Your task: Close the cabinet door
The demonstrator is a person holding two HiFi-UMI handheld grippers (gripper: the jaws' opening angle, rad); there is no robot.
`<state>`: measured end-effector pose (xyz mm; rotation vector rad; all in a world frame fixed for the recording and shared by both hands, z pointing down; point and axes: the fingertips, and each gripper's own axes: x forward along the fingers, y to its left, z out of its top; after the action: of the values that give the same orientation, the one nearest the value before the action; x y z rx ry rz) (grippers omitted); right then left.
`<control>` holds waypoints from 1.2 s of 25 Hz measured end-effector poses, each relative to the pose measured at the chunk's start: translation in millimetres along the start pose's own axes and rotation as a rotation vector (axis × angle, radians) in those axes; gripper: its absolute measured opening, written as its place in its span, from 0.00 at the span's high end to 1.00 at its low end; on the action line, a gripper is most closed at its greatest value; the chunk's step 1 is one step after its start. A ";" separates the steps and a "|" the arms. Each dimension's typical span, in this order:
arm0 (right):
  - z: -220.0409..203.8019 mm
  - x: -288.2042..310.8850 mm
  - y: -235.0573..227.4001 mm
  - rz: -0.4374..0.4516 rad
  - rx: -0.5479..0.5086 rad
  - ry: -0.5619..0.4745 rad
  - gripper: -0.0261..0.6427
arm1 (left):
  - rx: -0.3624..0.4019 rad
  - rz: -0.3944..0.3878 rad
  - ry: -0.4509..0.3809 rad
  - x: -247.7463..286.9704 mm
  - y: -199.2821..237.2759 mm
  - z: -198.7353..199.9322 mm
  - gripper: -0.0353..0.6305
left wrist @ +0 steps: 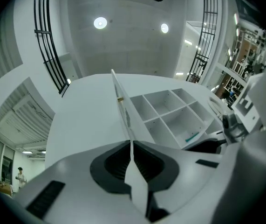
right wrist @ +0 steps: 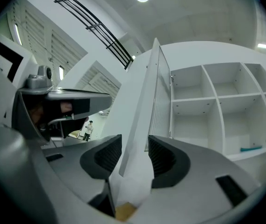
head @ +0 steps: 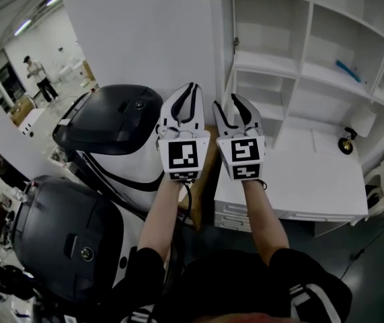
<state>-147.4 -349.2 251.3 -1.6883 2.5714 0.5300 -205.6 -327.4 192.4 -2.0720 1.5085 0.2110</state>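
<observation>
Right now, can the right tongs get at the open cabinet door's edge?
Probably yes: the right tongs are open and line up with the cabinet door edge, with nothing visible in between.

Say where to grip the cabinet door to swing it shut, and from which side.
Take the cabinet door by its thin free edge, coming head-on: it stands open with that edge toward the right gripper, whose open jaws line up either side of it.
</observation>
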 end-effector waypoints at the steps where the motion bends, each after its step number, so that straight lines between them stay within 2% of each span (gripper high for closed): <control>1: 1.2 2.4 -0.5 0.001 -0.004 -0.002 0.70 | 0.006 -0.004 -0.002 3.8 1.1 1.9 0.93; 5: 9.4 10.5 -3.0 0.006 -0.028 -0.020 0.69 | -0.008 -0.019 -0.047 19.7 7.4 16.7 0.92; 8: 10.2 13.8 -2.2 0.010 -0.041 -0.022 0.68 | -0.011 -0.031 -0.081 30.2 15.3 28.4 0.87; 12: 8.2 17.0 -2.5 0.015 -0.051 -0.018 0.68 | 0.048 -0.040 -0.090 49.0 24.0 39.6 0.84; 17: 8.7 21.0 -0.6 0.034 -0.063 -0.011 0.64 | 0.119 -0.117 -0.074 75.2 28.1 54.5 0.81; 21: 8.4 25.6 0.0 0.048 -0.075 -0.005 0.62 | 0.080 -0.164 -0.113 91.5 39.5 77.7 0.81; 22: 8.5 26.0 -0.6 0.046 -0.075 -0.006 0.62 | 0.089 -0.168 -0.122 94.5 42.3 83.3 0.81; 30: 12.7 30.0 -1.8 0.065 -0.073 -0.007 0.61 | 0.284 -0.210 -0.119 124.5 56.6 106.2 0.81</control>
<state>-160.3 -372.8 232.9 -1.6257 2.6407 0.6394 -192.6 -386.4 30.2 -1.9343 1.1668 0.0363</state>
